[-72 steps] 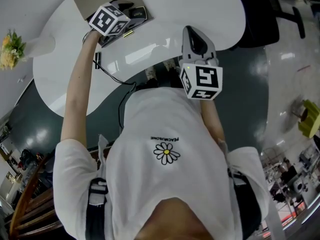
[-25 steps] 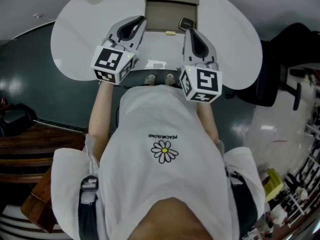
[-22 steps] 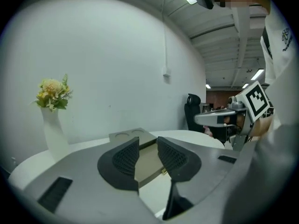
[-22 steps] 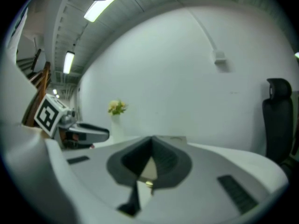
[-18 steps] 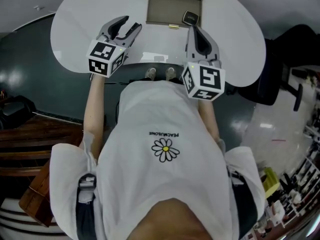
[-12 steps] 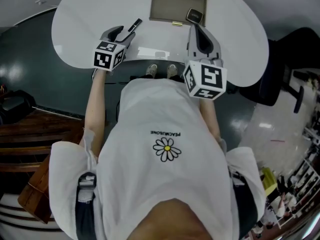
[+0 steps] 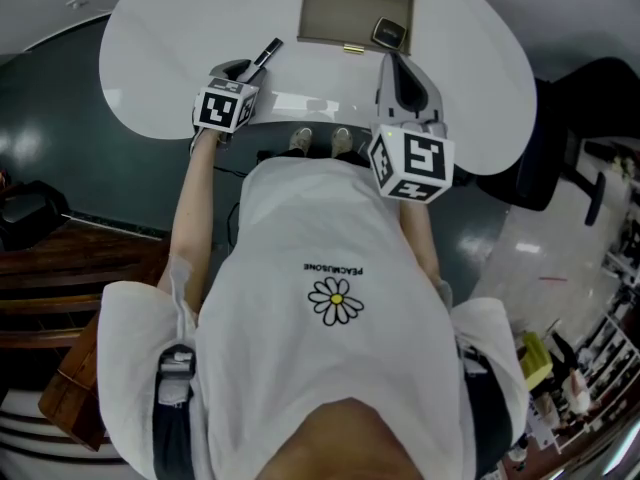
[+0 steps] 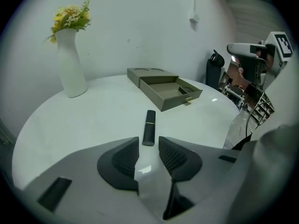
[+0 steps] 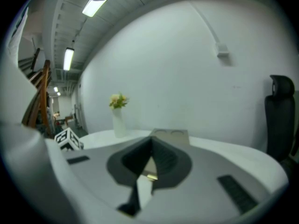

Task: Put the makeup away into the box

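The open box (image 8: 164,88) shows nothing inside; stowing is judged not begun. The lipstick (image 8: 149,127) lies on the table (image 8: 84,120), near of the box. The left gripper (image 8: 148,140) is closing, with the lipstick's end at its tips, untouched. The right gripper (image 9: 150,143) is pressed together, empty. A compact (image 7: 390,34) lies beside the box and a vase (image 8: 71,69) stands far left. Nothing blocks the way.

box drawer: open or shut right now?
Open. The drawer is pulled out of the box, its inside visible in the left gripper view.
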Tool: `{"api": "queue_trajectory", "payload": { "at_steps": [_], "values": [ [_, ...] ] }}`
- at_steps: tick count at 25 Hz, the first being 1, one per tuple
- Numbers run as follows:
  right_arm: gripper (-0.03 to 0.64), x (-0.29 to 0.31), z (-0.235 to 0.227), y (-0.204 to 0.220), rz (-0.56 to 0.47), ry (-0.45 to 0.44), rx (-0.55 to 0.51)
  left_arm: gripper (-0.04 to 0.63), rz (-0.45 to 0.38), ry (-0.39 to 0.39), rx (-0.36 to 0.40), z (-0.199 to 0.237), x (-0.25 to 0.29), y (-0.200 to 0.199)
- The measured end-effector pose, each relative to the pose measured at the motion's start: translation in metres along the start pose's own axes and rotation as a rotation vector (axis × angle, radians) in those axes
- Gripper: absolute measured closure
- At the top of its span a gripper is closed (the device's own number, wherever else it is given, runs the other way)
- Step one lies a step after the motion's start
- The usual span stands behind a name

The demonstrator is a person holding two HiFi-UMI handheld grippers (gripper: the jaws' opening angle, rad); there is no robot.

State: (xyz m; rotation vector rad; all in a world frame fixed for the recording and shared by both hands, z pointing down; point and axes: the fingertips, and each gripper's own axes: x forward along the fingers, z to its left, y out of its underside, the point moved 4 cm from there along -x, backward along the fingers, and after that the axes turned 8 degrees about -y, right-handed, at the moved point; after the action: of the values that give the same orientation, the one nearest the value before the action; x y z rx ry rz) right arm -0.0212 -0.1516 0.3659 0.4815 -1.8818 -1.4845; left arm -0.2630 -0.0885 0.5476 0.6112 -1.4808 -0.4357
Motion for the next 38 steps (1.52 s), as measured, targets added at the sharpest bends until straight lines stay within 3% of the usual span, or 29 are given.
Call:
{"api": "queue_trajectory", "payload": {
  "at_steps": [5, 13, 18, 23, 28, 32, 38],
  "values": [
    [0.588, 0.000, -0.006, -0.001, -0.005, 0.017, 0.008, 0.489, 0.033, 0.017, 0.028, 0.000, 0.010, -0.004],
    [0.588, 0.000, -0.010, 0.000, 0.000, 0.035, 0.015, 0.494, 0.017, 0.048, -0.022, -0.001, 0.012, -0.008],
    [0.588, 0.000, -0.011, 0.001, 0.003, 0.043, 0.016, 0.497, -0.006, 0.024, 0.018, -0.001, 0.012, -0.014],
    [0.588, -0.001, -0.012, -0.001, 0.002, 0.050, 0.016, 0.497, -0.118, -0.007, -0.059, 0.011, -0.013, -0.036],
    [0.588, 0.000, -0.012, -0.004, -0.006, 0.048, 0.014, 0.498, -0.314, -0.023, -0.132, 0.002, -0.059, -0.073],
    [0.588, 0.003, -0.007, -0.005, -0.012, 0.032, 0.009, 0.497, -0.493, 0.049, -0.188, -0.025, -0.080, -0.091],
    [0.588, 0.004, -0.002, -0.004, -0.011, 0.014, 0.005, 0.497, -0.539, 0.066, -0.139, -0.053, -0.086, -0.088]
  ]
}}
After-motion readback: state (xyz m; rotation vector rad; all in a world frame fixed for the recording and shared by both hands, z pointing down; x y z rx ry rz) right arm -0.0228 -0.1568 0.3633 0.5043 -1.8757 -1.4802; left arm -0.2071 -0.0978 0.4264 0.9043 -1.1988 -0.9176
